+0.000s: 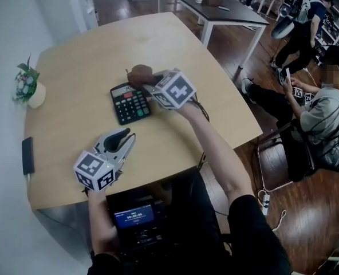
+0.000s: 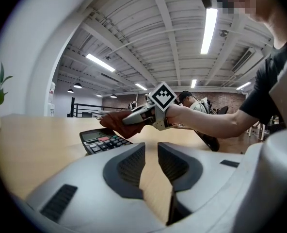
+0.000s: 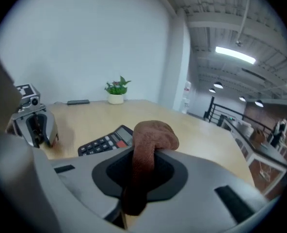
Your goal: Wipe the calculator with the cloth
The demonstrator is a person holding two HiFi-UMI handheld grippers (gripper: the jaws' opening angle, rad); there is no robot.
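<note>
**Head view.**
- One tan table (image 1: 83, 56).
- One black calculator (image 1: 130, 103) lies near the middle of the table. Its long axis runs near to far, display at the far end and keys toward the near edge.
- One brown cloth (image 1: 140, 73), bunched, sits at the calculator's far right corner.
- The right gripper (image 1: 149, 81) comes in from the right and is closed on the cloth. The keys lie to the near left of its tip, so in my judgement a wiping stroke has to run down the long axis toward the near edge.
- The left gripper (image 1: 127, 135) rests by the near edge, apart from the calculator and pointing toward it. The right one is plainly the nearer of the two.
- One potted plant (image 1: 27, 86) stands at the far left; one dark phone (image 1: 27, 155) lies at the left edge.

**Left gripper view.**
- The left gripper (image 2: 151, 149) has its jaws a narrow gap apart, with only bare tabletop between them.
- Ahead and to the left lies the calculator (image 2: 102, 141). The cloth (image 2: 113, 123) is just above its far end, carried by the right gripper (image 2: 132, 117).

**Right gripper view.**
- The right gripper (image 3: 141, 165) pinches the cloth (image 3: 154, 136), which bulges out past the jaws.
- The calculator (image 3: 106, 141) lies below and left of the cloth. Whether the two touch I cannot tell.
- The left gripper (image 3: 35, 125) is off to the left.
- Plant (image 3: 116, 91) and phone (image 3: 78, 102) lie beyond.
</note>
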